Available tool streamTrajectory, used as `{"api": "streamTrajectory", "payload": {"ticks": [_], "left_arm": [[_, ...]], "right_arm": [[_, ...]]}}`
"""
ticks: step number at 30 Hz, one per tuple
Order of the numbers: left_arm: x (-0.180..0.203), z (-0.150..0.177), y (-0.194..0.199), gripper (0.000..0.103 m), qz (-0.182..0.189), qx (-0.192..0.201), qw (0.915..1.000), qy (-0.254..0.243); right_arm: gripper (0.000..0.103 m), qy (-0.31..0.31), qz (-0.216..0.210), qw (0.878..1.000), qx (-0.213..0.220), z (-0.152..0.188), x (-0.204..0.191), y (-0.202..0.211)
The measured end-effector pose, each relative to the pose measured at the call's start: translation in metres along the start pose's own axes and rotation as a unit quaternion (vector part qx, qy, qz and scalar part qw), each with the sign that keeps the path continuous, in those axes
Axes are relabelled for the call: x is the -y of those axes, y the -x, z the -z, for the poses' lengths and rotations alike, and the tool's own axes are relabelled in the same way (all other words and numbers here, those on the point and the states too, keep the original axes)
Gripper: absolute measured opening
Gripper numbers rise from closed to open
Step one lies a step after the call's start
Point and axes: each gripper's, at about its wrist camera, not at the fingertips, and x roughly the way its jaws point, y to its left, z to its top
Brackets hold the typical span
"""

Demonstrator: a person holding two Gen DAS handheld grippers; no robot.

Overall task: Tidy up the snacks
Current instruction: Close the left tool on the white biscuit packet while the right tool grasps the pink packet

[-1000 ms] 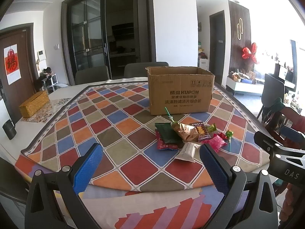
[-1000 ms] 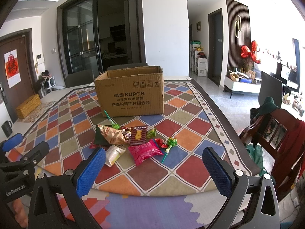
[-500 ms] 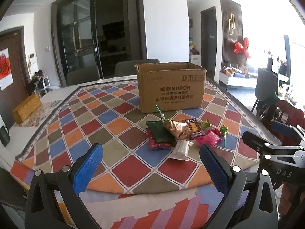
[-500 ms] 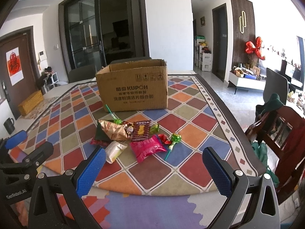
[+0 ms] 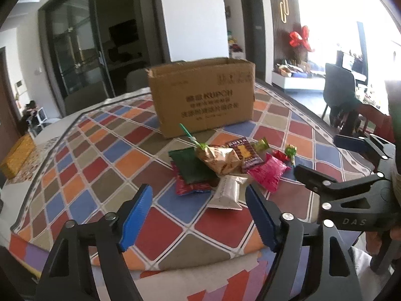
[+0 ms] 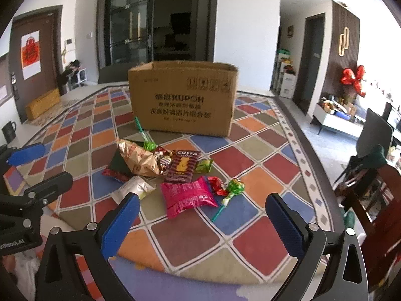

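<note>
While its jaws have just been narrowing with nothing between them, the left gripper (image 5: 198, 215) hangs part open near the white packet (image 5: 229, 192) at the front of the snack pile (image 5: 225, 165). The right gripper (image 6: 200, 222) stands wide and empty, the pink packet (image 6: 188, 195) just beyond it. One cardboard box (image 6: 181, 97) sits behind the pile on the bench (image 6: 253, 243). Only the right view shows two lollipops clearly; I count perhaps nine snacks, overlapping.

The cardboard box (image 6: 182, 97) hides its inside, and the dark green packet (image 5: 190, 165) lies half-buried under other snacks.
</note>
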Motion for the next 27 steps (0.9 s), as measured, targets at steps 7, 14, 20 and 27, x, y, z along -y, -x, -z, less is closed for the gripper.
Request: {"api": "streamTrajectory", "payload": {"ticks": [7,14,20,27], "left_arm": [[0.004,-0.003,-0.033,0.060,0.031,-0.030,0.9990,-0.014],[0.006,-0.004,-0.061,0.056,0.063,-0.063,0.9959,-0.012],[0.005,-0.002,-0.080,0.051,0.087,-0.090,0.9921,-0.001],[0.005,-0.002,-0.099,0.047,0.105,-0.113,0.9880,0.012]], "right_arm": [[0.091,0.012,-0.034,0.999,-0.032,-0.003,0.002,-0.034],[0.085,0.018,-0.081,0.993,-0.084,-0.005,0.003,-0.066],[0.081,0.025,-0.099,0.988,-0.117,-0.005,0.004,-0.087],[0.079,0.029,-0.114,0.983,-0.142,-0.006,0.003,-0.105]]}}
